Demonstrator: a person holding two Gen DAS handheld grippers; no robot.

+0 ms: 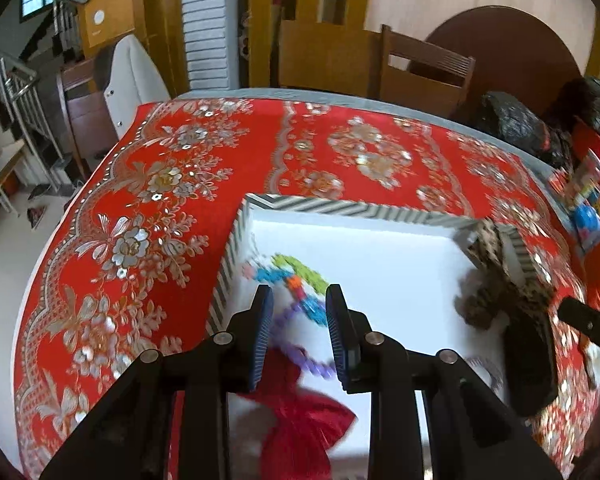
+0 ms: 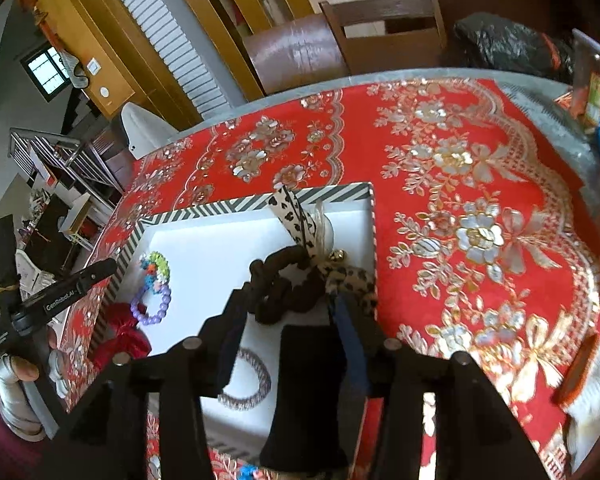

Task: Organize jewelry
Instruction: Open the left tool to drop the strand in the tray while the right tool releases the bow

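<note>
1. The jewelry is shown as hair and wrist pieces: a multicoloured bead bracelet [image 2: 155,268], a purple bead bracelet [image 2: 153,309], a brown scrunchie [image 2: 278,290], a leopard-print ribbon tie [image 2: 296,216] with a small gold bell [image 2: 337,256], a red scrunchie [image 2: 126,338] and a braided band [image 2: 247,380].
2. All pieces are held in one tray [image 2: 204,209], white inside with a striped rim, set on a red floral cloth [image 2: 480,184].
3. Within the tray, both bead bracelets are seen near its left wall, the red scrunchie at its near-left corner, the brown scrunchie and leopard tie by its right wall, and the band toward its near edge.
4. The left gripper [image 1: 298,308] is held above the tray's left part, its fingers apart and nothing clamped; the bracelets are seen between and beyond them.
5. The right gripper [image 2: 290,320] is held above the tray's right part, fingers apart; the brown scrunchie lies at their tips, unclamped.
</note>
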